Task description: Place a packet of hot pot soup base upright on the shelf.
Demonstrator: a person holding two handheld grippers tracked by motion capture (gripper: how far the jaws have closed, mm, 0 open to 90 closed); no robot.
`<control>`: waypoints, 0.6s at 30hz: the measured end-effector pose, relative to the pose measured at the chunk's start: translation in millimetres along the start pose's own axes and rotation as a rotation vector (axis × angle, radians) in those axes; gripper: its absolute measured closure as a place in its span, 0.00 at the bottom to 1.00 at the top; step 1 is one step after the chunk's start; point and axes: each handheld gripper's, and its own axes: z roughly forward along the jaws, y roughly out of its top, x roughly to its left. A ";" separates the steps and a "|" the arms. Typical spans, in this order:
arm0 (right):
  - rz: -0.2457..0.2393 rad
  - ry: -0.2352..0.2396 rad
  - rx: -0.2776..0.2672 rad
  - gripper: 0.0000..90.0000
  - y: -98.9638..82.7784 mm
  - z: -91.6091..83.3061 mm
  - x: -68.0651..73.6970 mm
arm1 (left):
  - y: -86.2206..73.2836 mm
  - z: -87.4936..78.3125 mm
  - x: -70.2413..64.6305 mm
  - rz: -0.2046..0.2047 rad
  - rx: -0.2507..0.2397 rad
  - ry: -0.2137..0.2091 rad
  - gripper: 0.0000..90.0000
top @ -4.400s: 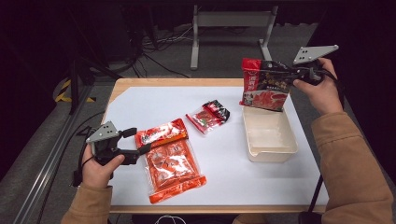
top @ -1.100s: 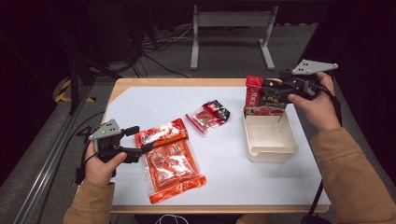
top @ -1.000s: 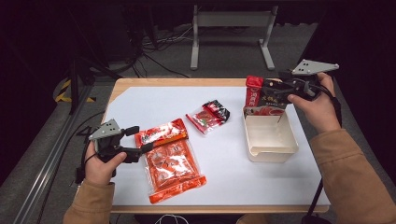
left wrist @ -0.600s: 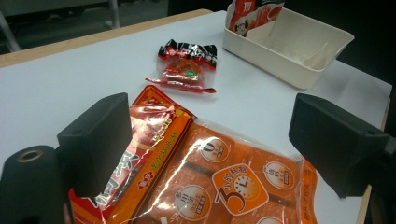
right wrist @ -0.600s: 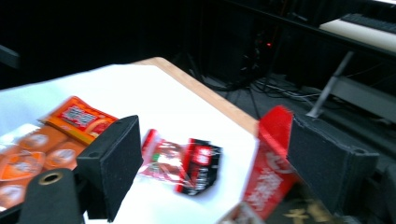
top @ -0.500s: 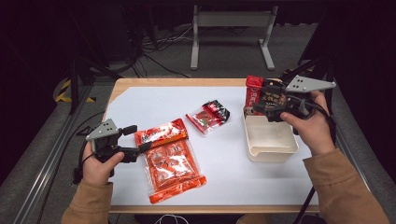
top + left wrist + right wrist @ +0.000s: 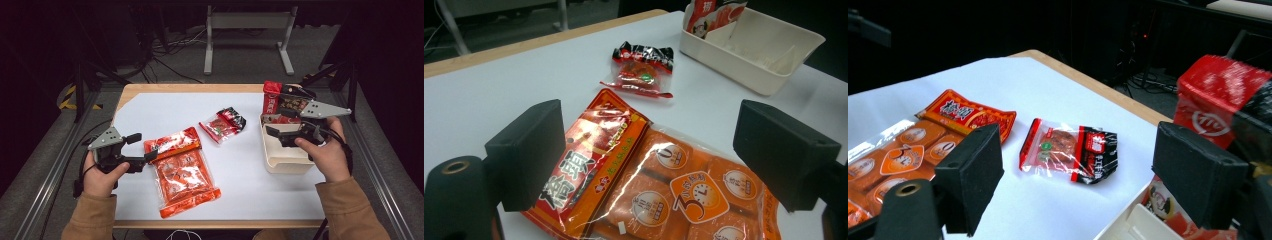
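Over the cream tub (image 7: 285,162) sits the right gripper (image 7: 281,136), jaws wide and empty, red bag (image 7: 280,102) upright inside its far end, left gripper (image 7: 144,159) way off, gaping around the orange pack (image 7: 182,175), small snack packet (image 7: 222,124) between

A white-topped table (image 7: 250,165) carries an orange snack pack (image 7: 181,172), a small red-black packet (image 7: 223,124), and a cream bin (image 7: 285,161) holding a red bag (image 7: 278,101).
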 end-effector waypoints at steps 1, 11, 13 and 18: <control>0.009 0.012 0.000 0.23 -1.6 1.4 1.4 | -0.2 0.0 0.0 -0.001 0.001 0.002 0.16; 0.020 0.037 0.005 0.23 -16.5 10.3 10.3 | 2.3 -3.3 10.9 0.029 -0.016 0.038 0.13; 0.017 0.042 0.003 0.23 -19.2 11.3 13.9 | 2.7 -4.4 12.9 0.029 -0.018 0.051 0.12; -0.007 0.058 0.016 0.23 -22.2 14.5 21.5 | 2.2 -4.2 17.9 0.016 -0.015 0.070 0.12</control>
